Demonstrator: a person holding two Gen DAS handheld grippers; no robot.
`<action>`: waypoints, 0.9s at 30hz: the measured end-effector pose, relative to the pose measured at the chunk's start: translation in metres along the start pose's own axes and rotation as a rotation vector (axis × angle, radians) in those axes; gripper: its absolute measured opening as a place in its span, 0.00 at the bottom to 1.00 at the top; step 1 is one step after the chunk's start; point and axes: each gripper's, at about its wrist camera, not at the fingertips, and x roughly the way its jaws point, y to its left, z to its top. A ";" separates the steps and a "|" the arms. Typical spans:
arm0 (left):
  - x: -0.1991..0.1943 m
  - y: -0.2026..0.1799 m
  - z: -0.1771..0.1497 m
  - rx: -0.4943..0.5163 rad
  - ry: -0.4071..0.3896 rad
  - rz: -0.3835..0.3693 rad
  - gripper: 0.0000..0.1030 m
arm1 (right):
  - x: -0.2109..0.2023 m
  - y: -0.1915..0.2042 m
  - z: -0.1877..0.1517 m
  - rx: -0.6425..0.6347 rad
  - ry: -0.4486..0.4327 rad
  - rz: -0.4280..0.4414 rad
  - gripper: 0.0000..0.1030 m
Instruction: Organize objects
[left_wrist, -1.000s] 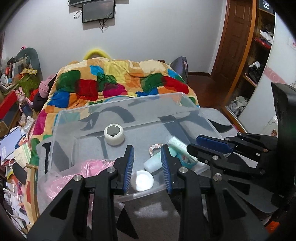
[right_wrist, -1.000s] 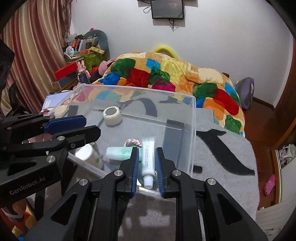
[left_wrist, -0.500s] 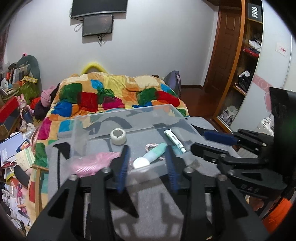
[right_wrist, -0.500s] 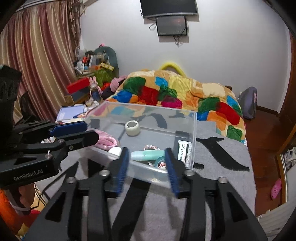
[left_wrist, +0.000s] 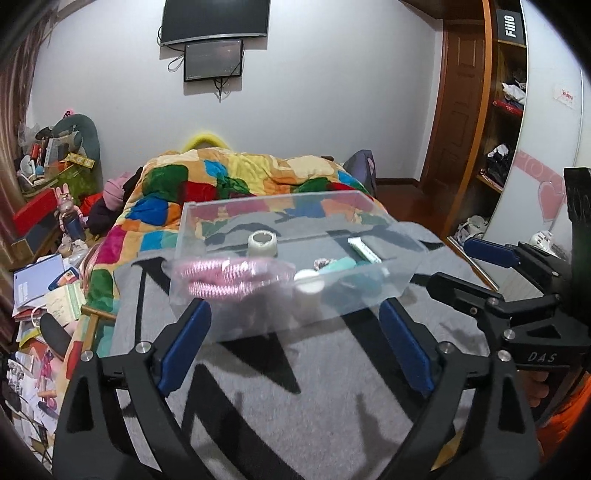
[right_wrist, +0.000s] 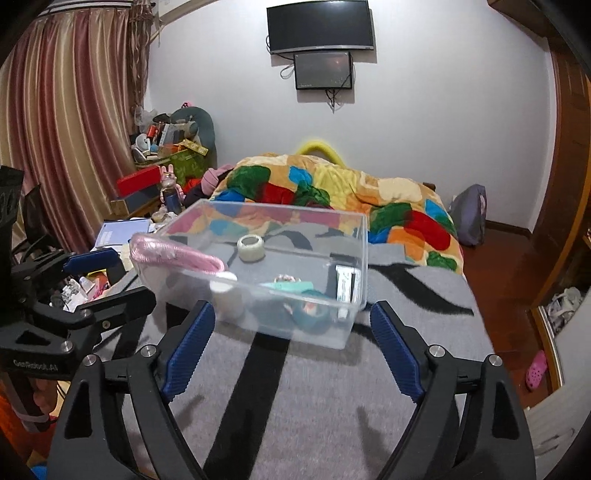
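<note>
A clear plastic bin (left_wrist: 199, 236) (right_wrist: 364, 254) sits on a grey blanket with black stripes. Inside lie a tape roll (left_wrist: 262, 242) (right_wrist: 251, 247), a pink cord bundle (left_wrist: 229, 273) (right_wrist: 173, 251), a white-capped bottle (left_wrist: 308, 286) (right_wrist: 223, 284), a teal tube (left_wrist: 340, 264) (right_wrist: 291, 286) and a white tube (left_wrist: 364, 249) (right_wrist: 345, 286). My left gripper (left_wrist: 295, 347) is open and empty, short of the bin's near wall. My right gripper (right_wrist: 291, 347) is open and empty, also short of the bin. Each gripper shows in the other's view (left_wrist: 484, 269) (right_wrist: 99, 280).
A bed with a colourful quilt (left_wrist: 236, 184) (right_wrist: 332, 192) lies behind the bin. Cluttered papers and toys (left_wrist: 40, 280) fill the floor at left. A wooden wardrobe and door (left_wrist: 480, 110) stand at right. Curtains (right_wrist: 66, 129) hang at left.
Both grippers pulled back from the bin and opened wide. The right gripper let go of the white tube, which now lies in the bin.
</note>
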 end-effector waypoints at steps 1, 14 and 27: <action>0.001 0.001 -0.002 -0.004 0.002 0.001 0.92 | 0.001 0.000 -0.003 0.005 0.006 0.004 0.82; 0.011 0.004 -0.018 -0.039 0.029 0.019 0.92 | 0.005 0.000 -0.019 0.024 0.030 0.020 0.82; 0.010 0.007 -0.018 -0.055 0.030 0.013 0.92 | 0.005 0.003 -0.020 0.021 0.035 0.036 0.82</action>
